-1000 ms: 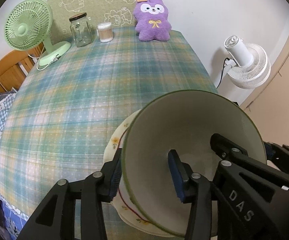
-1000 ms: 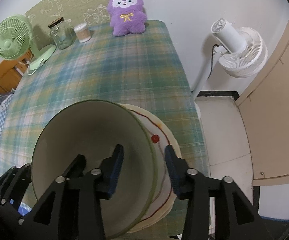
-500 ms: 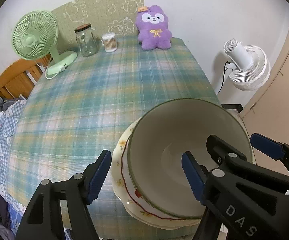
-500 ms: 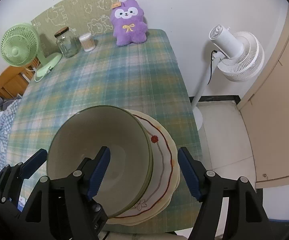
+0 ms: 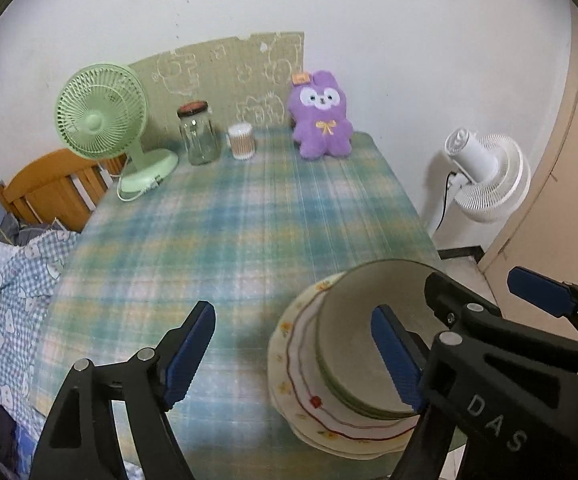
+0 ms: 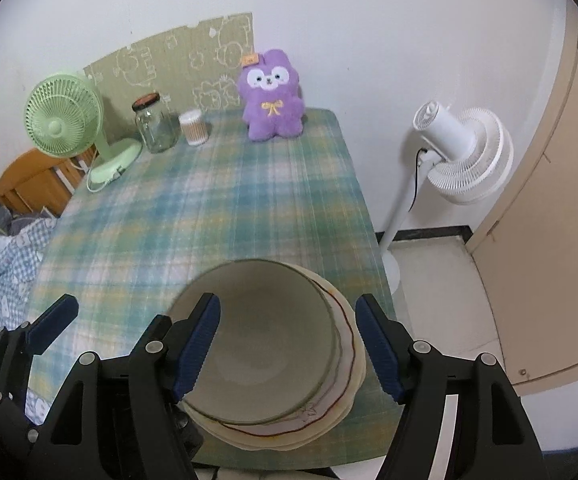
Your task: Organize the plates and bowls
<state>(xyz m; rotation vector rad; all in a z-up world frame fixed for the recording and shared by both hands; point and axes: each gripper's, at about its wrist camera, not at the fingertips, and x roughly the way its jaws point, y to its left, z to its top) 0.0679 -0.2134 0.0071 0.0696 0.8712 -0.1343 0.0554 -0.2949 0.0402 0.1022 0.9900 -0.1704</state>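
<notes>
Your left gripper [image 5: 293, 354] hangs with its jaws spread wide and nothing between them; in the left wrist view one blue pad sits low and left of centre over bare cloth, the other overlaps the bowl without gripping it. Your right gripper [image 6: 287, 350] is likewise spread wide and empty, its pads straddling the stack in the lower middle of the right wrist view, apparently clear of it.

The green-rimmed bowl [image 6: 261, 344] rests upright on the stacked plates [image 6: 347, 360], whose cream rims with red wavy lines and small flowers show around it at the lower right of the left wrist view. Widest pieces at the bottom, the bowl on top: that order probably keeps the pile stable. The bowl looks off-centre on the plates, so more rim shows on one side.

The stack stands near the table [image 5: 249, 216] edge closest to you, at the corner by the white floor fan [image 6: 461, 152]. I judge a nudge there could send it off. No other dishes show, so the stacking looks finished.
</notes>
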